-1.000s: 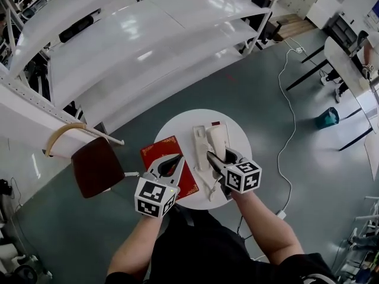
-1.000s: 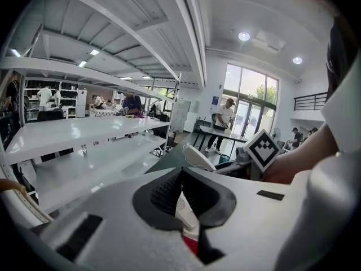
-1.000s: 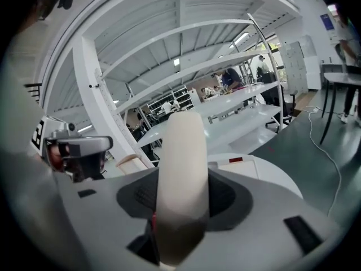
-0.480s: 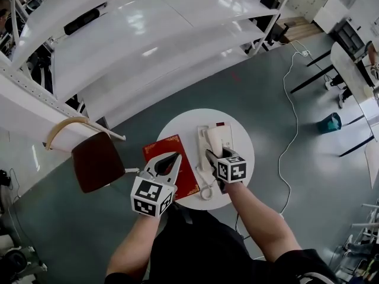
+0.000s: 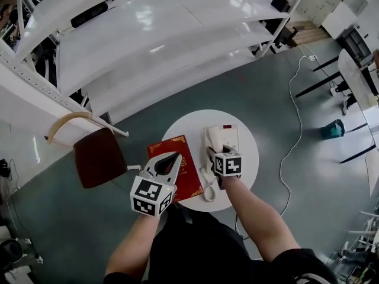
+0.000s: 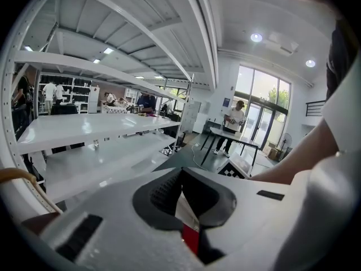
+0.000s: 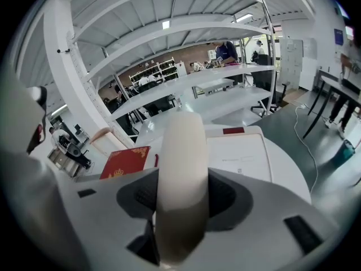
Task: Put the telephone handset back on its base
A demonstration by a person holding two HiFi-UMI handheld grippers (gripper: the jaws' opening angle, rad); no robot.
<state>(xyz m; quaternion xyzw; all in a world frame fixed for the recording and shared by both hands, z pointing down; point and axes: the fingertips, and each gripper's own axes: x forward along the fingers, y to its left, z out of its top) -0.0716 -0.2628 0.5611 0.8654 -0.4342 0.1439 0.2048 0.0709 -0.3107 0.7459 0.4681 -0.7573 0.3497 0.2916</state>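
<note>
The cream telephone handset [image 5: 214, 138] lies lengthwise over the left side of the white telephone base [image 5: 230, 137] on the round white table [image 5: 249, 158]. My right gripper [image 5: 214, 153] is shut on the handset's near end. In the right gripper view the handset [image 7: 180, 168] fills the space between the jaws, with the base [image 7: 242, 154] just beyond it. Whether the handset rests fully in its cradle I cannot tell. My left gripper [image 5: 173, 158] hovers over the table's left edge, shut and empty [image 6: 181, 199].
A red book [image 5: 180, 170] lies on the table left of the phone. The coiled cord [image 5: 207, 189] hangs by the near edge. A brown chair [image 5: 98, 164] stands to the left, long white shelving [image 5: 148, 46] behind, a white cable [image 5: 296, 141] on the floor to the right.
My right gripper has moved left and forward with the handset, bringing it down from a raised tilt to lie along the base. The left gripper has stayed put.
</note>
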